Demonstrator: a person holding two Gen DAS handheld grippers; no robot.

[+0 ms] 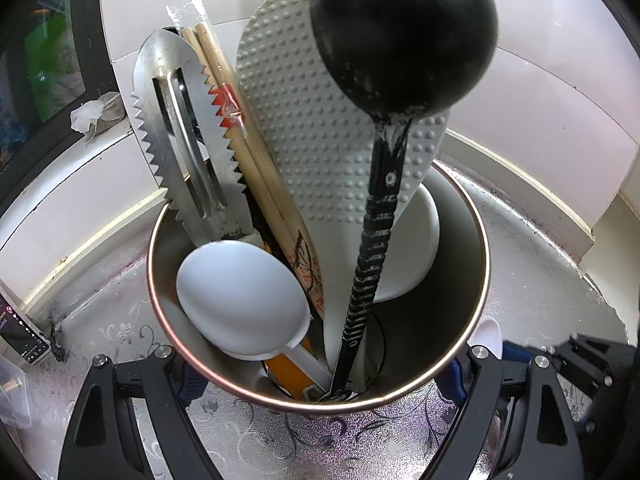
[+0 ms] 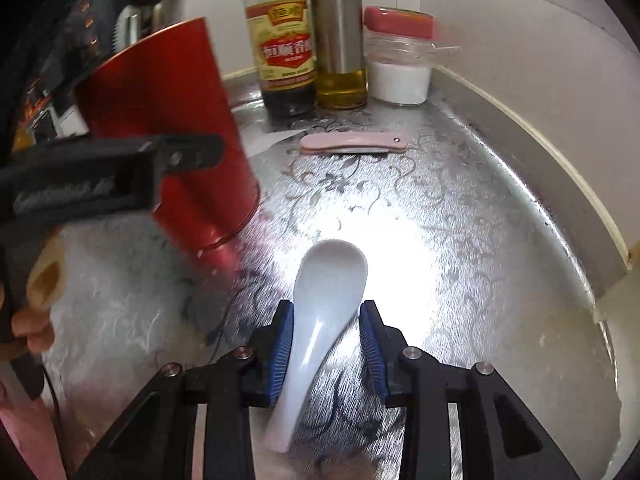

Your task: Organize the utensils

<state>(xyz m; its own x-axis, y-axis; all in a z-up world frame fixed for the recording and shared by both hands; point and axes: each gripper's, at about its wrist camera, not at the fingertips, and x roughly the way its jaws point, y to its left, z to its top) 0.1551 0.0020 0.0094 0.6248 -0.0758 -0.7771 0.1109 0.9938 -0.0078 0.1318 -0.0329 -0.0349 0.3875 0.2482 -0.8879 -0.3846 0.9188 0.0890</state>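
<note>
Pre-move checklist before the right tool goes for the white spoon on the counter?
1. White spoon lies between the right tool pads: ok.
2. Pads pressing on the spoon: not ok, a gap shows on the right side; left side contact cannot tell.
3. Left tool clamped around the red holder: ok, holder sits between its fingers.
4. Free slot in the holder: ok, open space at its right beside the black ladle.
5. Pink folding knife clear of the spoon: ok, it lies farther back.
6. Spoon centred in the grip: not ok, handle angles toward the left pad.
</note>
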